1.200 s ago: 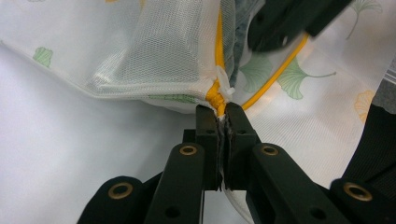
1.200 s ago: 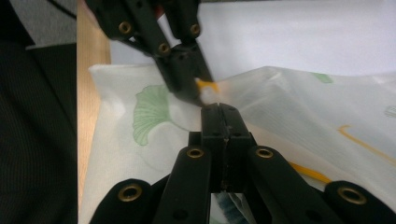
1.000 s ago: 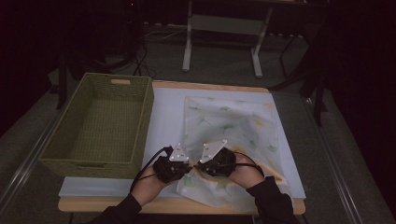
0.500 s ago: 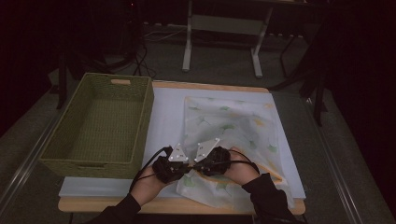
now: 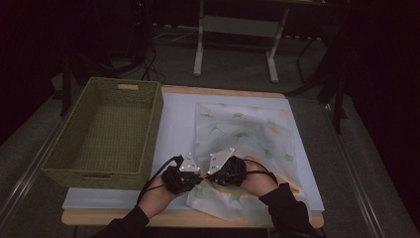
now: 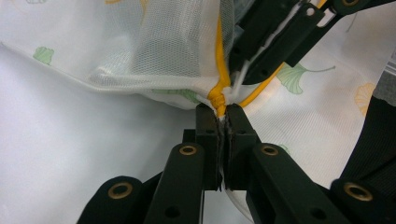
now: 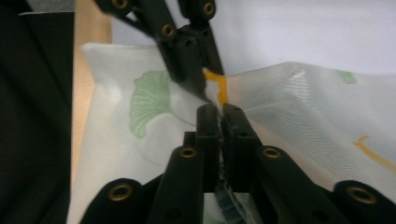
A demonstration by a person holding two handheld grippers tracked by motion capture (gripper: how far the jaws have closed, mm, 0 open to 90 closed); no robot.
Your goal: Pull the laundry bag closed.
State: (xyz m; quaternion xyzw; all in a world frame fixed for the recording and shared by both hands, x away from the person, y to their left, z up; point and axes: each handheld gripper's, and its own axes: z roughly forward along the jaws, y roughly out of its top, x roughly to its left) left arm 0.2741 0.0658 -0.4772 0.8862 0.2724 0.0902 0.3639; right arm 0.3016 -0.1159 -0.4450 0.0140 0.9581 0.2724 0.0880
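High view has your hands low at the near edge of the table (image 5: 237, 93), and they cover the spot where both grippers meet the mesh laundry bag (image 5: 247, 134). The bag lies on the pale mat (image 5: 176, 124), its near corner hanging just over the mat's front edge. Your left gripper (image 6: 219, 114) is clamped on the bag's hem beside the knot of the yellow cord (image 6: 219, 95); fabric sits pressed between its jaws. Your right gripper (image 7: 218, 112) has just been closing and now pinches the hem next to the same cord; the two grippers stand tip to tip, almost touching. What lies inside the bag cannot be made out through the mesh. The leaf print is plain, but no label or writing can be read anywhere. The woven basket (image 5: 148, 134) stands just left of the bag, on the mat's left edge. Bare mat shows between basket and bag, and beyond the bag's far edge.
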